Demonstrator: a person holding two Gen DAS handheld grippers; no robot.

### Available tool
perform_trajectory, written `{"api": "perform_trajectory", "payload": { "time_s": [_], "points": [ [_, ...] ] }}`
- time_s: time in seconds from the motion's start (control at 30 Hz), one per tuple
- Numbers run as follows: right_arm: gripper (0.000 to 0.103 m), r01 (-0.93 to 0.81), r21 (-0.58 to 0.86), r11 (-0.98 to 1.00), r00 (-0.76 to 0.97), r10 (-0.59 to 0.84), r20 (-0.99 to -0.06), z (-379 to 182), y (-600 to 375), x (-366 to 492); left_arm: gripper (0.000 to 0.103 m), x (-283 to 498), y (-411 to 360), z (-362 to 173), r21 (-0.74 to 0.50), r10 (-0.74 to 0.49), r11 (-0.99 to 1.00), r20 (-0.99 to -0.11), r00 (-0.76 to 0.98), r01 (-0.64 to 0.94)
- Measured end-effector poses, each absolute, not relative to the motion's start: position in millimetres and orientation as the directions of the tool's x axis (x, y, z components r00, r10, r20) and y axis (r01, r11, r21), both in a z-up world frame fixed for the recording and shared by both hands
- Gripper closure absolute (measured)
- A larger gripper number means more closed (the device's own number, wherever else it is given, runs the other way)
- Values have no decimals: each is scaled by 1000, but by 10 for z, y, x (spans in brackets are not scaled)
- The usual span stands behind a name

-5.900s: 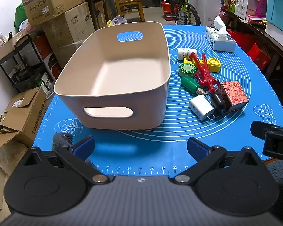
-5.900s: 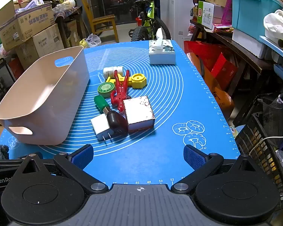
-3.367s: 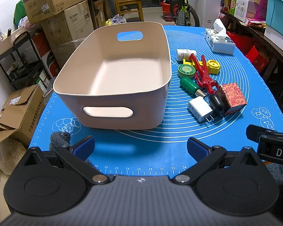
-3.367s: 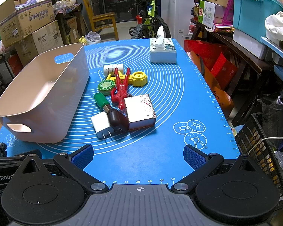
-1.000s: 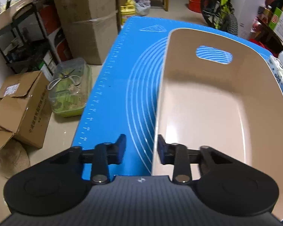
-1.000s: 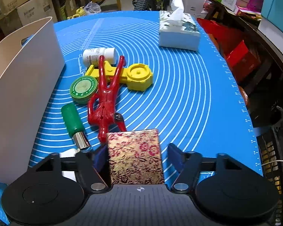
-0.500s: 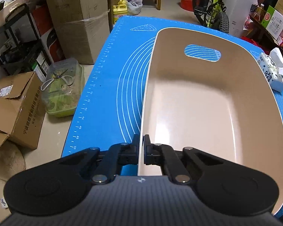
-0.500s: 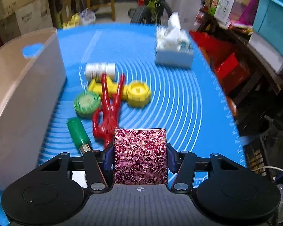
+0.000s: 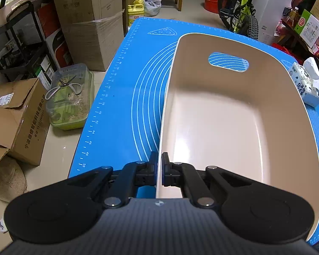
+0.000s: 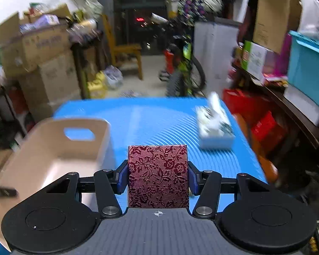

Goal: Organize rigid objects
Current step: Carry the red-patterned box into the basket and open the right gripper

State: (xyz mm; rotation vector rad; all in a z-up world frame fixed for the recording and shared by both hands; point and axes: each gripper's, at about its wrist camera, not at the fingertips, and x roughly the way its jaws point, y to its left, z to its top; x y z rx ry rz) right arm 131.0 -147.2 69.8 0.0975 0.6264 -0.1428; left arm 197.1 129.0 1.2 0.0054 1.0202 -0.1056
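One beige bin (image 9: 234, 127), one floral box (image 10: 158, 176), one tissue box (image 10: 214, 131)

Bins (image 9: 234, 127): one, beige
Patterned boxes (image 10: 158, 176): one, red floral
Tissue boxes (image 9: 304, 85): one
Blue mats (image 9: 125, 97): one
Grippers: two, left (image 9: 159, 171) and right (image 10: 158, 180)
Scissors (image 9: 63, 87): one pair
Bicycles (image 9: 242, 19): one
Wooden chairs (image 10: 125, 51): one
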Motion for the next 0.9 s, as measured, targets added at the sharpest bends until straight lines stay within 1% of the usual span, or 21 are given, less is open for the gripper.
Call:
{"api": "perform_trajectory", "payload": {
  "time_s": [0.2, 0.37, 0.63, 0.9],
  "points": [
    [44, 51, 82, 995, 834, 2, -552, 811, -1067, 1562, 97, 1967, 1278, 10, -43, -83, 995, -851, 519, 90],
    [44, -20, 89, 996, 817, 68, -572, 692, -767, 1739, 97, 1965, 1287, 9, -46, -87, 995, -852, 517, 90],
    [44, -102, 39, 994, 753, 102, -650, 359, -371, 1883, 97, 1961, 1281, 10, -45, -87, 995, -851, 518, 94],
    [44, -168, -9, 986, 634, 102, -766, 69, -101, 2014, 98, 1966, 1281, 12, -53, -95, 994, -851, 517, 96]
  ]
}}
